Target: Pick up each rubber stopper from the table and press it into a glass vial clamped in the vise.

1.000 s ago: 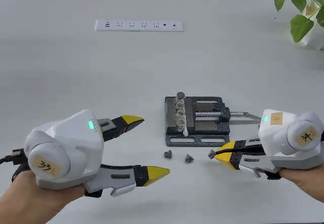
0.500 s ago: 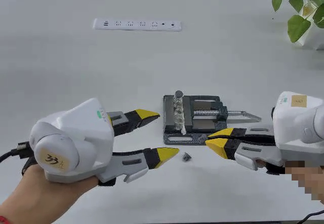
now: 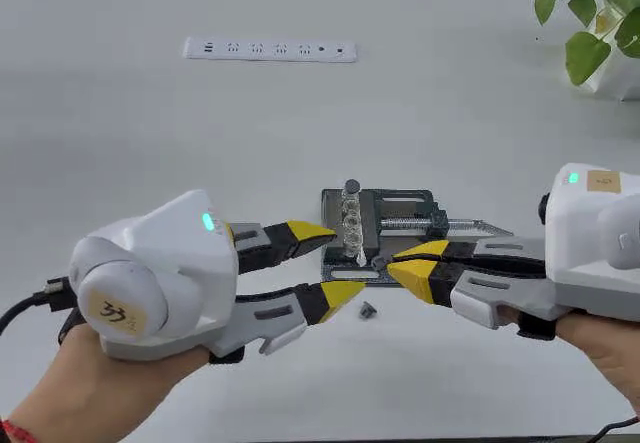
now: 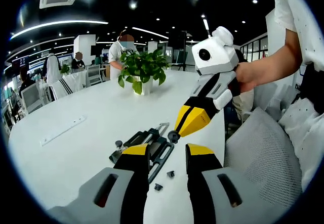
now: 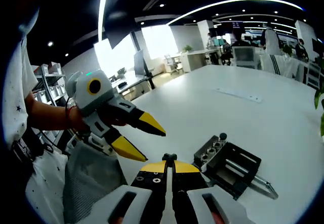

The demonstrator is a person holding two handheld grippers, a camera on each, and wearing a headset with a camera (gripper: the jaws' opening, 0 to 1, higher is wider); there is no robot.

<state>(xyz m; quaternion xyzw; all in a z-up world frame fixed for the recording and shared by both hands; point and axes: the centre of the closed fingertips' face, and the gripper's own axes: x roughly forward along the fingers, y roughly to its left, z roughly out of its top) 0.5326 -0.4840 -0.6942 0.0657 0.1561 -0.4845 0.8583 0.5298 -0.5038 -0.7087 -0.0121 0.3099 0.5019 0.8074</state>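
A black vise (image 3: 405, 231) clamps a row of glass vials (image 3: 353, 225); the farthest vial carries a dark stopper (image 3: 352, 186). My right gripper (image 3: 398, 266) is shut on a small dark rubber stopper (image 5: 169, 157), held in the air just in front of the vise. That same held stopper (image 4: 173, 136) sits at the yellow tip in the left gripper view. My left gripper (image 3: 328, 262) hovers open and holds nothing, left of the vise. Two loose stoppers (image 4: 170, 174) lie on the table before the vise; one loose stopper (image 3: 367, 310) lies under the jaws.
A white power strip (image 3: 270, 50) lies at the far side of the white table. A potted plant (image 3: 598, 23) stands at the back right corner. People, desks and chairs are in the room beyond the table.
My right gripper has lifted the stopper off the table and carried it left and up to the vise front. My left gripper has drifted right toward the vise, still open.
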